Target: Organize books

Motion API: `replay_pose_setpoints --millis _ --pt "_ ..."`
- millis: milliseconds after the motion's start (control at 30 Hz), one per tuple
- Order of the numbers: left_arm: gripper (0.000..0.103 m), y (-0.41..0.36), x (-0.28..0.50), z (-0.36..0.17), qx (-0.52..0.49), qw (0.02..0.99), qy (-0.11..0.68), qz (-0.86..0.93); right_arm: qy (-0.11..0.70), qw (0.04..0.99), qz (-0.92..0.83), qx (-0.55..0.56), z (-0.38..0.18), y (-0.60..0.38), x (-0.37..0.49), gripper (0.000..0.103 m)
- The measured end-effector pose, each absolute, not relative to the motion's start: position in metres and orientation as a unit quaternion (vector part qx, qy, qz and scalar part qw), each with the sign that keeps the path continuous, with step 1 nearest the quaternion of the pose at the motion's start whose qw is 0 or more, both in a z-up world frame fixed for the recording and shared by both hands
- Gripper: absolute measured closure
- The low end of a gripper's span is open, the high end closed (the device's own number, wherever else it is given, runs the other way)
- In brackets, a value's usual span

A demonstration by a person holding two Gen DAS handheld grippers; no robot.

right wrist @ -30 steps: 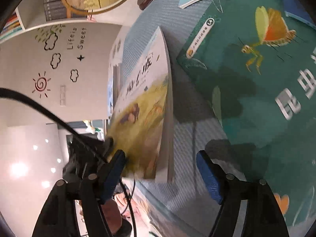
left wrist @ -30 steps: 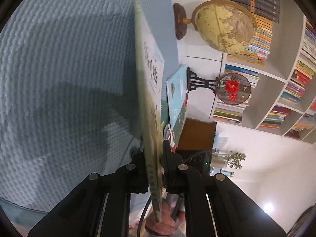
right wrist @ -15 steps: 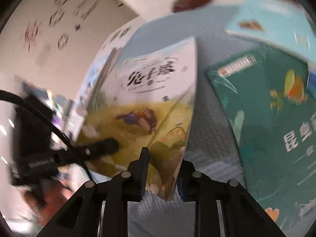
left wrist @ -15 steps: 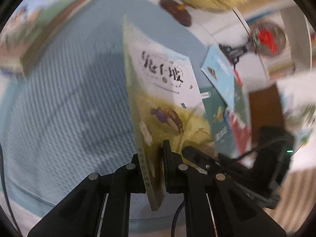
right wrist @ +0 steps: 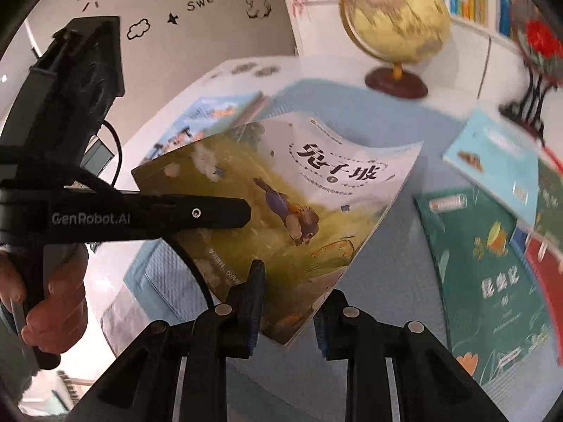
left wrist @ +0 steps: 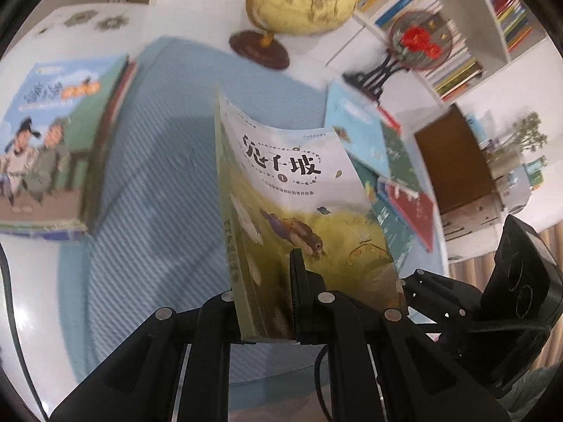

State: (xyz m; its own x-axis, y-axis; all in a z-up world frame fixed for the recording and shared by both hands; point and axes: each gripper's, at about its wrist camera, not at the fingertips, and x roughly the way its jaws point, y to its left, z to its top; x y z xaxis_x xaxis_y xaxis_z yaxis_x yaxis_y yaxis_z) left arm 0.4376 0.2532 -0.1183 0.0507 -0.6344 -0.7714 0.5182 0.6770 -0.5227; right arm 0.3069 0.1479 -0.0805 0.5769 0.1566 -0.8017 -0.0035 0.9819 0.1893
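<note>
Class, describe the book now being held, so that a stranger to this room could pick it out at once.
Start at the yellow globe behind the blue mat. In front of it, lifted off the mat, one book is gripped by both the left tongs and the right tongs. Unlike the flat-lying green book, its cover shows a brown rabbit on yellow grass.

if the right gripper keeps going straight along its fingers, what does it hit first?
The rabbit book: the right gripper already has its lower corner between its fingers. Beyond it lies the blue mat, then probably the globe; depth is unclear.
</note>
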Motion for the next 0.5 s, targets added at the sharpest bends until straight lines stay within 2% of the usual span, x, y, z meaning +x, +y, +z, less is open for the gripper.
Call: replay_pose_setpoints --millis 267,500 --pt "0.095 0.321 0.497 -0.078 -0.072 0.763 0.522 -0.375 0.418 0.902 0.076 0.081 -0.043 0.208 0.371 0.079" --pt "0.095 0.378 0.553 -0.091 -0.073 0.786 0.523 -0.322 0.424 0.897 0.105 0.068 -0.053 0.277 0.440 0.078"
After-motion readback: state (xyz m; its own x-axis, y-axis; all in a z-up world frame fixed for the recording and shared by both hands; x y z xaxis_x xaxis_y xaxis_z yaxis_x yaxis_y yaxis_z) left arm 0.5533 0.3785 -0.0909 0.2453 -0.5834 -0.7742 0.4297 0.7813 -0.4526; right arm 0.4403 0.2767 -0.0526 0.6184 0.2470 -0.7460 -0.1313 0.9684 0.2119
